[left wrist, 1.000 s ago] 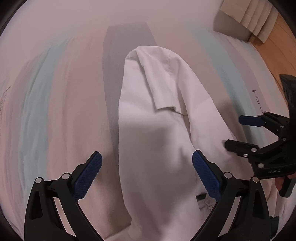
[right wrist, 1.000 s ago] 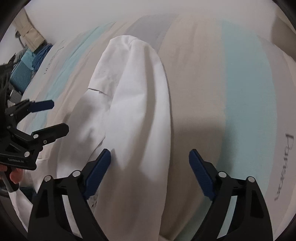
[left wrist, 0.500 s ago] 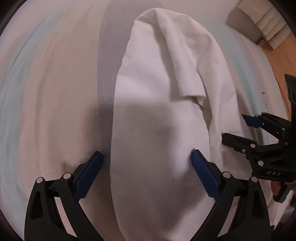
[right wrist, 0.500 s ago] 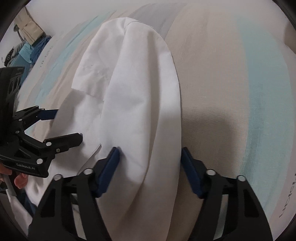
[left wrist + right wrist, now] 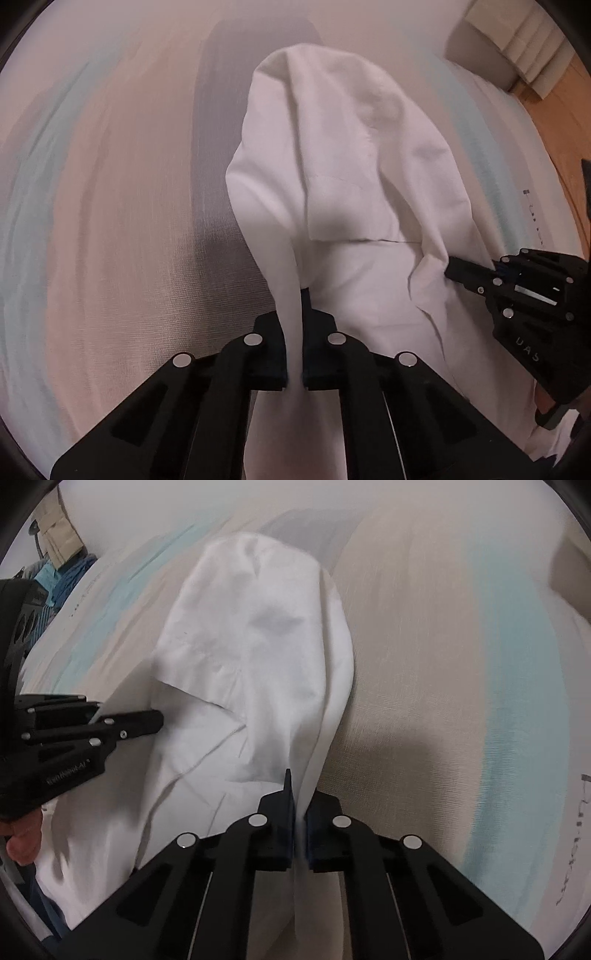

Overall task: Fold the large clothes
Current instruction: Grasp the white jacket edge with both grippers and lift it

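A large white garment (image 5: 343,155) lies lengthwise on a striped bed sheet (image 5: 129,221), folded into a long narrow shape with a sleeve on top. My left gripper (image 5: 294,354) is shut on the garment's left edge, which rises in a ridge between its jaws. My right gripper (image 5: 299,830) is shut on the garment's right edge (image 5: 325,701). Each gripper shows in the other's view: the right one (image 5: 517,288) at the right, the left one (image 5: 74,734) at the left, both shut on cloth.
The sheet (image 5: 461,664) has beige, grey and pale blue stripes. A wooden floor (image 5: 554,110) and a white object (image 5: 517,40) lie past the bed's far right. Blue and beige cloth (image 5: 59,561) sits beyond the bed at upper left.
Both grippers were open astride the garment's edges. Both have now shut on the cloth, and the pinched fabric has bunched up and lifted.
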`<state>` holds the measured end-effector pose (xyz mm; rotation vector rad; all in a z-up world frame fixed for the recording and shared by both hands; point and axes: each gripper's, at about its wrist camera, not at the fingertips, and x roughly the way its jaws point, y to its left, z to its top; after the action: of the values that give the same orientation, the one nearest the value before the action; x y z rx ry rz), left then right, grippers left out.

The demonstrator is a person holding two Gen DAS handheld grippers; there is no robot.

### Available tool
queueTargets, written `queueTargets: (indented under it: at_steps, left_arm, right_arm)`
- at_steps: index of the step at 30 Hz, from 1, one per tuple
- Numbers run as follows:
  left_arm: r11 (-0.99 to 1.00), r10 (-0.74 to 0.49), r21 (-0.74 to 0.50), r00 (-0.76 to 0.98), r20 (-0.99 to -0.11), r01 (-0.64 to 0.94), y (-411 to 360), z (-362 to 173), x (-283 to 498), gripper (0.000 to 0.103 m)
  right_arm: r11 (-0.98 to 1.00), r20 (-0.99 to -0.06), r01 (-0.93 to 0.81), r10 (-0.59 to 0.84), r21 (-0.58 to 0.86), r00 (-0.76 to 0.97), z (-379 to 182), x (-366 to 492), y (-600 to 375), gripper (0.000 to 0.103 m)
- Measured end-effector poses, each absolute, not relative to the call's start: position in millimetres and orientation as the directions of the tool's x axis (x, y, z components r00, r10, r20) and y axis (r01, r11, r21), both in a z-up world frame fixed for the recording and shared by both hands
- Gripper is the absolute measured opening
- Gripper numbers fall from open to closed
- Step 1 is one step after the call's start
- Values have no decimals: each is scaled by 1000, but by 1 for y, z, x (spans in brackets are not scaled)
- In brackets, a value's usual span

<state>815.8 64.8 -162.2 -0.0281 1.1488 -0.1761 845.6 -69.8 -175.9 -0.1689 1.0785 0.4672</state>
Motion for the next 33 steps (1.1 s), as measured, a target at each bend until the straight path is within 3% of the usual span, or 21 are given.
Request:
queueTargets:
  at_steps: [11, 21, 33]
  left_arm:
    - [982, -169, -100, 501, -849, 163, 69, -93, 771, 2]
    - [982, -166, -85, 573, -802, 166, 65, -36, 691, 2]
    - [983, -159, -81, 546, -822, 164, 58, -37, 579, 3]
  right_arm:
    - [910, -793, -405, 313, 93, 523, -107, 803, -98, 3]
    - [880, -735, -476, 324, 1, 596, -45, 716, -99, 3]
    - [864, -792, -501, 338, 47, 509, -50, 617, -110, 3]
